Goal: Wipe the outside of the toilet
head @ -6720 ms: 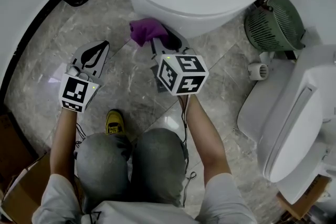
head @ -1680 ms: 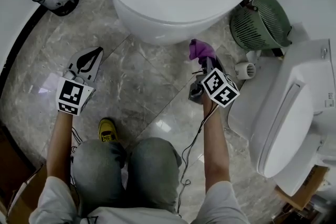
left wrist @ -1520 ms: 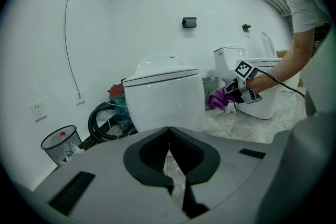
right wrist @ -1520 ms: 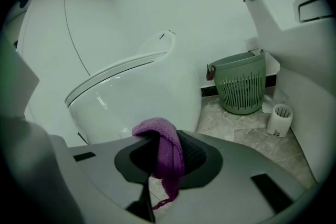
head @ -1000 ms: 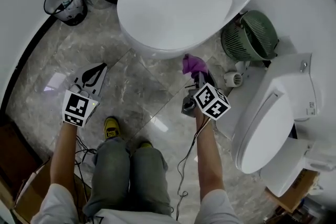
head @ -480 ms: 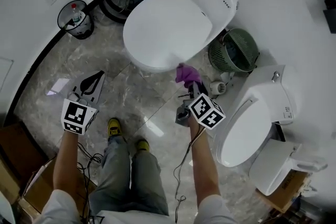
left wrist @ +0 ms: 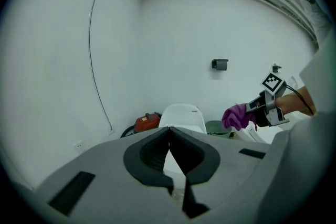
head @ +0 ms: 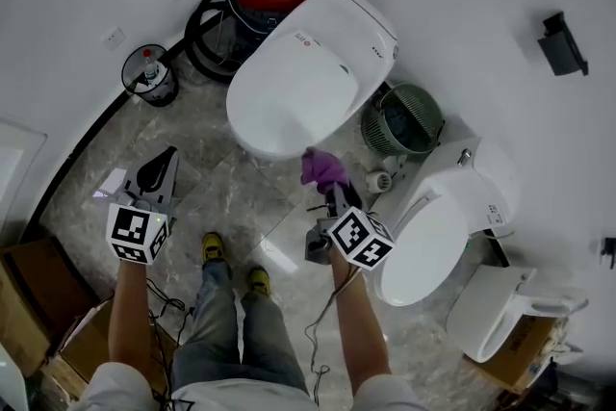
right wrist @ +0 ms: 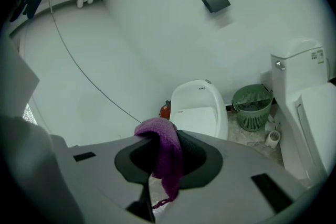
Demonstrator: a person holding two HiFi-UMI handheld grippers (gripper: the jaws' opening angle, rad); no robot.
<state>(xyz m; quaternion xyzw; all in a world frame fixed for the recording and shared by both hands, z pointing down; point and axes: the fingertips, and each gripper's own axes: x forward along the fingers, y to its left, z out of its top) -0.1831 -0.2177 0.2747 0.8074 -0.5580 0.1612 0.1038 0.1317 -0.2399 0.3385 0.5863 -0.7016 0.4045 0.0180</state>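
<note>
We're seeing a smooth, glossy white toilet [head: 308,77], a fuzzy knit purple cloth [head: 324,168] at its 6 o'clock, shiny marble-look floor [head: 217,192], slatted green plastic basket [head: 402,120].

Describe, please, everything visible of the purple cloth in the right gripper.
The purple cloth is a soft, knitted-looking rag, bunched and clamped between the jaws of the right gripper. A rounded fold bulges above the jaws, and a narrower tail hangs below, ending in a loose thread. It is held off the floor, near the front of the toilet; only the jaws visibly touch it.
</note>
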